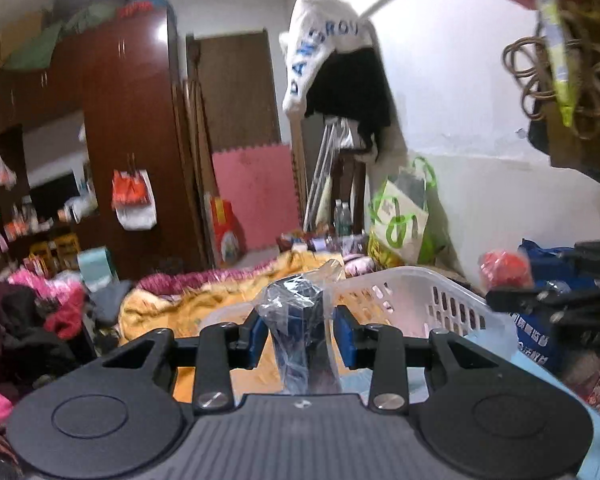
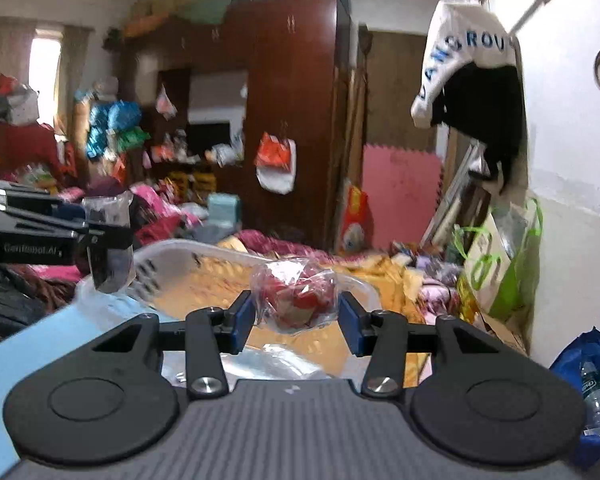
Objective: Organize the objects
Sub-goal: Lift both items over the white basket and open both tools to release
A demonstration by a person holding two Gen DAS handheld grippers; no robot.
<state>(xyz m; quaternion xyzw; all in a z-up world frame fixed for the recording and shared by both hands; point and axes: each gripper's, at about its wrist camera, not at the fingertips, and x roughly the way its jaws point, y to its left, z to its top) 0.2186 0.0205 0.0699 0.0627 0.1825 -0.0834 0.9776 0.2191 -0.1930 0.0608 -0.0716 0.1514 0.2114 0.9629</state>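
My left tool point(image 1: 303, 334) is clenched on a dark item in a clear plastic wrap point(image 1: 296, 320); the wrapped piece stands upright between the blue pads point(image 1: 346, 336), with both pressing its sides. It hangs above the near edge of the white plastic basket point(image 1: 420, 300), which sits on the bed over a yellow-orange blanket point(image 1: 204, 304). From the right wrist view I see that same left tool point(image 2: 100, 236) coming in from the left edge, its wrapped item point(image 2: 108, 208) raised above the basket's left rim point(image 2: 172, 252).

My right tool point(image 2: 296, 320) is grasping a red item in a clear plastic bag point(image 2: 296, 300), squeezed between its two blue pads point(image 2: 242, 320) and held over the basket's near side. In the left wrist view the right tool point(image 1: 512, 300) shows at the right edge with the red bundle point(image 1: 504, 268) at its tip, just beside the basket's right wall.

A light blue sheet point(image 2: 40, 344) lies under the near end of the basket. A green-and-white shopping bag point(image 1: 404, 216) leans against the white wall, and a blue bag point(image 2: 588, 384) with a plastic bottle in it sits low on the right. A white cloth with blue lettering point(image 1: 328, 48) hangs above, and a dark red wardrobe point(image 2: 296, 92) stands at the back. The frames are blurred, so I cannot tell what the dark item is.
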